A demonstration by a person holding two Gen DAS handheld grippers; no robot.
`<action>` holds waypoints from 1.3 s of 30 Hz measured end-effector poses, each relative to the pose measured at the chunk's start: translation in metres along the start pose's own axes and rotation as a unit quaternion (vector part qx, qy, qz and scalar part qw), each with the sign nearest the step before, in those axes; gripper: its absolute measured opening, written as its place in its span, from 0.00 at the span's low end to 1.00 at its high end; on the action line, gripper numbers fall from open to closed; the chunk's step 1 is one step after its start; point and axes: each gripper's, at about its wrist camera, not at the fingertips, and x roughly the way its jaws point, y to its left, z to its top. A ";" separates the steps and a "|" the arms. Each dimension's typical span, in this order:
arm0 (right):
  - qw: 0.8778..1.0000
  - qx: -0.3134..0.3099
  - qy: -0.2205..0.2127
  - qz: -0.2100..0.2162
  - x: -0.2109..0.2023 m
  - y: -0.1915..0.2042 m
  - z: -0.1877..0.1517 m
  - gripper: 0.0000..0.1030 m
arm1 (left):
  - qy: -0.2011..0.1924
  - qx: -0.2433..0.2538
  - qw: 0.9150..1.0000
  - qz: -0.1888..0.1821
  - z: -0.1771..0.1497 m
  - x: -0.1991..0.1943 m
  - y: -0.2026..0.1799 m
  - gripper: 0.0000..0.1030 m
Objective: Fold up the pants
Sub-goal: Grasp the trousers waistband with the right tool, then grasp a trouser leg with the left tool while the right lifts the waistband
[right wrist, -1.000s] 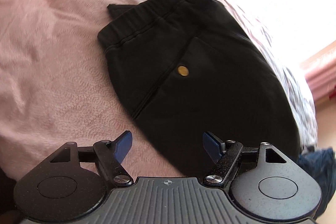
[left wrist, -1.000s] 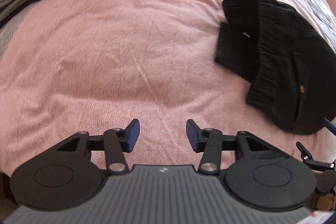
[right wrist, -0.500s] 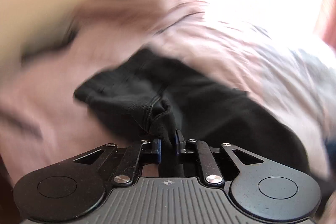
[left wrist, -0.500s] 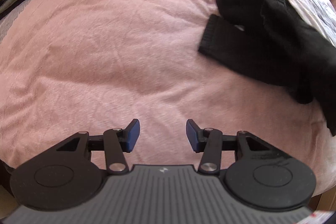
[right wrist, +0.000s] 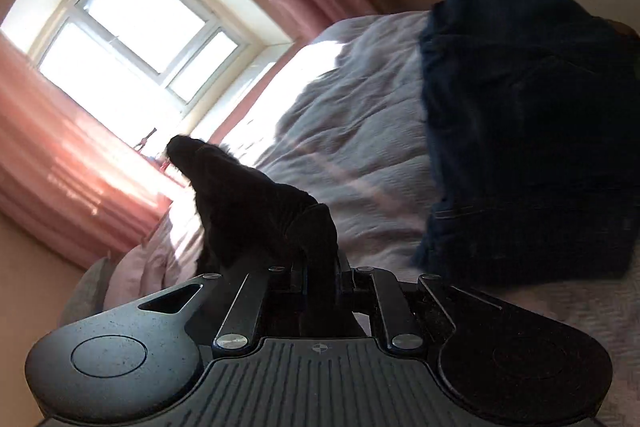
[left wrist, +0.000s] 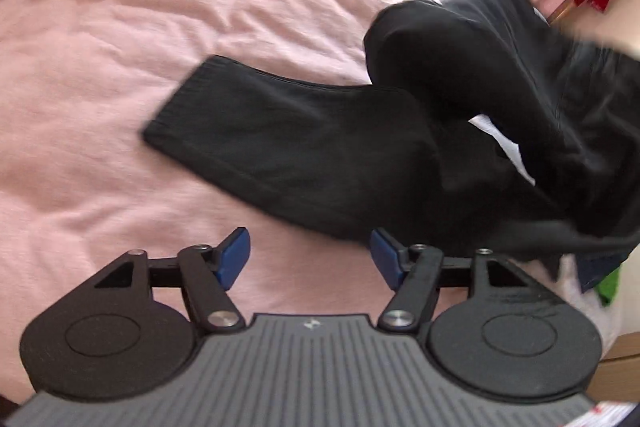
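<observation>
Black pants [left wrist: 304,147] sprawl on the pink bed [left wrist: 120,39].
Only the left view shows a leg lying flat, cuff toward 9 o'clock, long axis running to 3; the left gripper [left wrist: 310,257] is opening, empty. Only the right view shows the window [right wrist: 132,27] and the right gripper [right wrist: 320,267] pinching pants fabric.
</observation>
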 end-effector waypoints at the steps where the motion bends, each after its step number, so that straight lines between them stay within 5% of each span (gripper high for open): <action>1: 1.000 0.018 -0.004 -0.014 -0.006 -0.015 0.003 0.07 | -0.001 -0.011 1.000 -0.008 -0.001 0.006 -0.004 0.68; 6: 0.993 0.104 0.007 -0.063 -0.010 -0.077 0.022 0.07 | 0.005 -0.160 0.986 -0.037 -0.004 0.044 0.011 0.72; 11: 0.997 0.059 0.008 -0.043 -0.016 -0.056 0.018 0.07 | -0.004 -0.337 0.939 -0.068 -0.014 0.075 0.042 0.72; 13: 0.999 0.041 0.013 -0.032 -0.017 -0.041 0.015 0.07 | -0.011 -0.383 0.921 -0.063 -0.015 0.084 0.046 0.61; 14: 0.999 0.027 0.015 -0.028 -0.021 -0.030 0.011 0.07 | -0.018 -0.390 0.919 -0.058 -0.010 0.086 0.047 0.33; 15: 0.999 0.016 0.017 -0.023 -0.021 -0.021 0.011 0.07 | -0.019 -0.385 0.922 -0.046 -0.005 0.086 0.045 0.10; 20: 0.998 -0.035 0.041 0.035 -0.022 0.054 0.004 0.07 | -0.052 -0.277 0.959 -0.027 0.044 0.054 0.036 0.06; 26: 0.989 -0.024 0.055 0.132 0.014 0.182 0.000 0.07 | -0.120 -0.156 0.980 0.010 0.154 -0.023 0.053 0.06; 33: 0.969 -0.063 0.044 0.233 0.036 0.378 0.010 0.07 | -0.250 -0.090 0.962 0.056 0.293 -0.166 0.087 0.06; 39: 0.949 -0.087 0.006 0.303 -0.003 0.533 0.013 0.07 | -0.325 -0.066 0.941 0.059 0.357 -0.283 0.107 0.06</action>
